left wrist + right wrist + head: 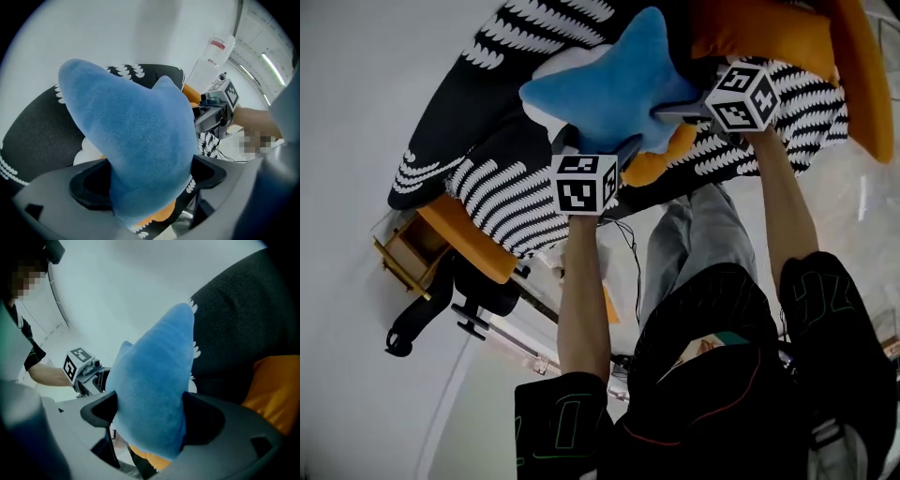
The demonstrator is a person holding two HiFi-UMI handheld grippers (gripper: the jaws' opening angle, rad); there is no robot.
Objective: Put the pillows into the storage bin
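A blue star-shaped plush pillow (605,84) hangs lifted between both grippers, above a heap of other pillows. My left gripper (598,145) is shut on its lower point, and the plush bulges between the jaws in the left gripper view (136,136). My right gripper (670,111) is shut on another point from the right side. In the right gripper view the blue pillow (154,390) fills the gap between the jaws. Each gripper shows in the other's view: the right gripper (213,112) and the left gripper (86,371).
Black pillows with white leaf print (502,192) and orange pillows (759,33) lie under and behind the blue one. A wooden crate (405,251) and a black office chair (455,300) stand at the lower left. A plastic bottle (213,56) stands beyond the pillows.
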